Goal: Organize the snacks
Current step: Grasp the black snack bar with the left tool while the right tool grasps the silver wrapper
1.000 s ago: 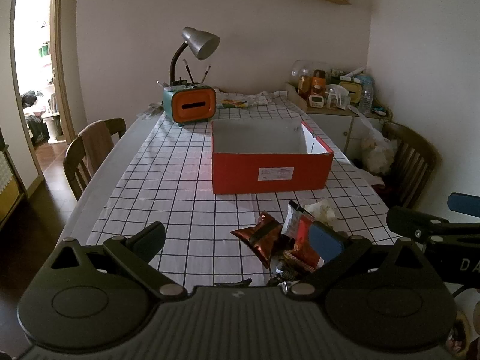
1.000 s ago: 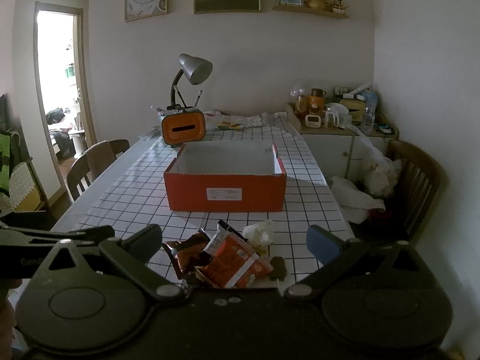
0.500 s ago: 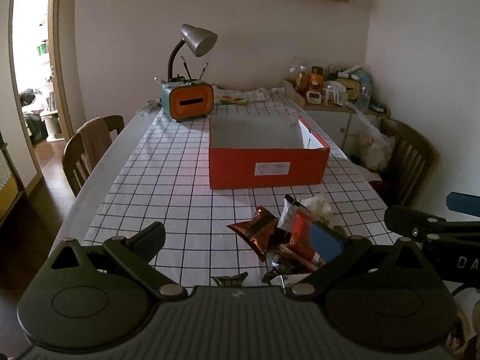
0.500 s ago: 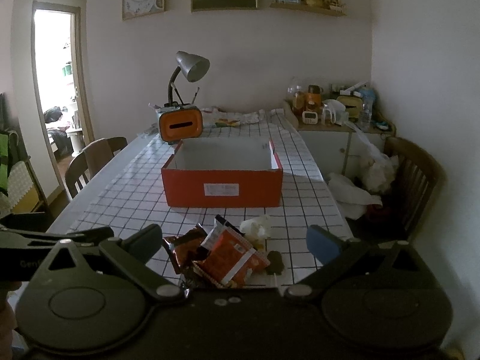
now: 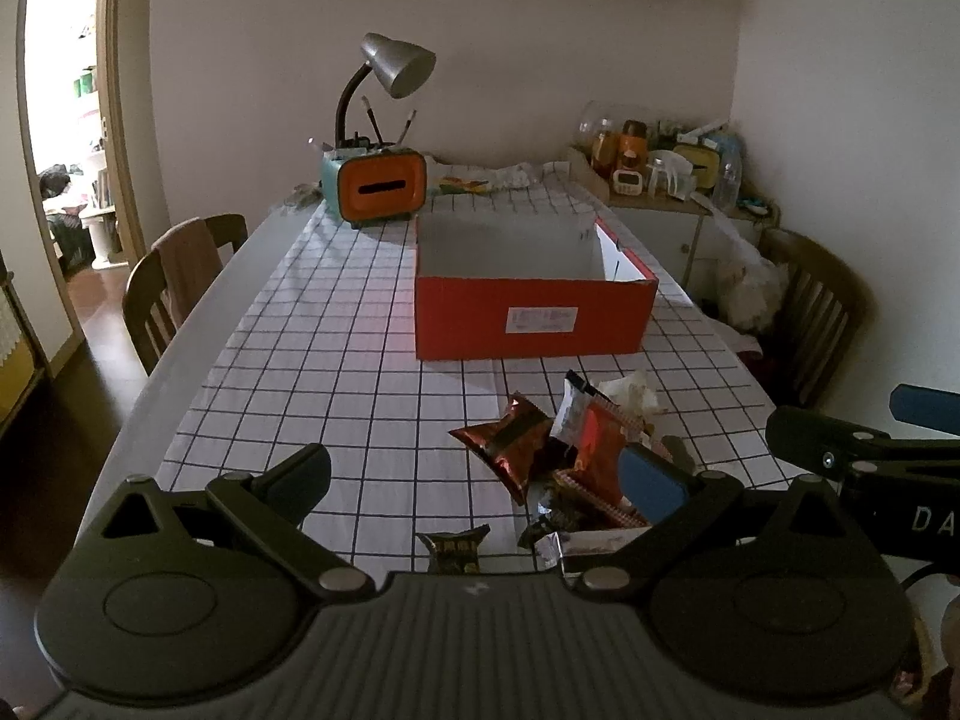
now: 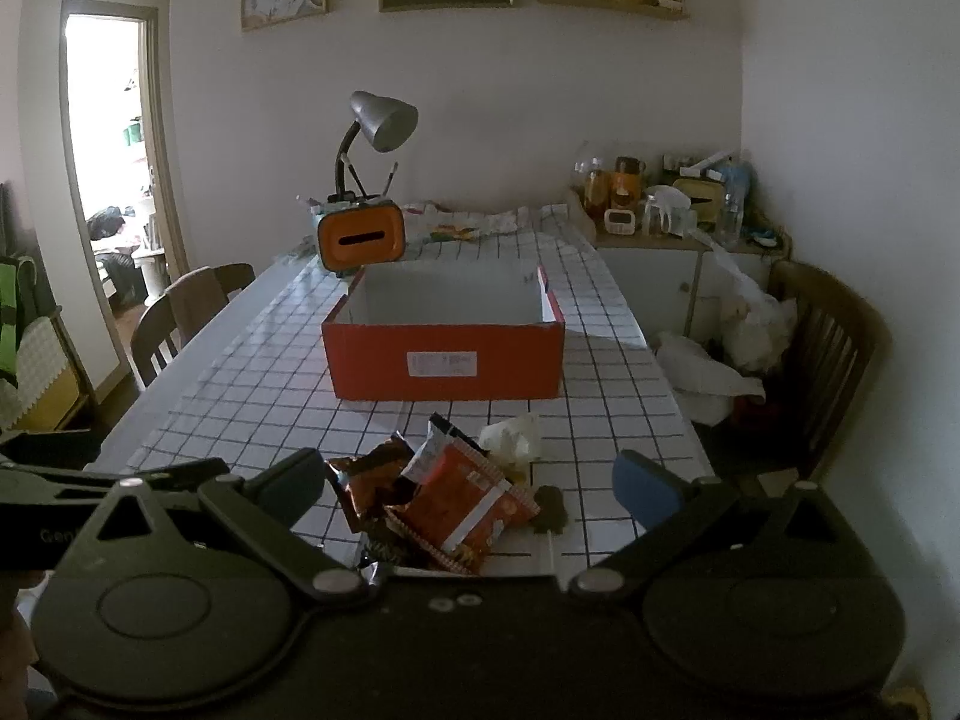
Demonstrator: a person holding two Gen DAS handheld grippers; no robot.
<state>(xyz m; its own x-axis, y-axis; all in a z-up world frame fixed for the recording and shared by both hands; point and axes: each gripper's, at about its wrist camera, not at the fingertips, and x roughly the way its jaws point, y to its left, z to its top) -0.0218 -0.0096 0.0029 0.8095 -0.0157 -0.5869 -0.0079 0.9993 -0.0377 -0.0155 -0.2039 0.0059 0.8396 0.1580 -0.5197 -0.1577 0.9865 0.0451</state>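
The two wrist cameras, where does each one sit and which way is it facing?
Left wrist: on the left gripper, facing down the checked tablecloth toward the open red cardboard box; own open fingers show, right gripper at right edge.
Right wrist: on the right gripper, facing the box; left gripper at left edge.
Shared: box, pile of foil snack packets, grey desk lamp.

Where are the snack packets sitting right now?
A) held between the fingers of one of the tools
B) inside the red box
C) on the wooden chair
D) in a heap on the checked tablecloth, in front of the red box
D: the snack packets lie heaped on the checked tablecloth, nearer the camera than the red box, whose visible interior shows only bare walls.
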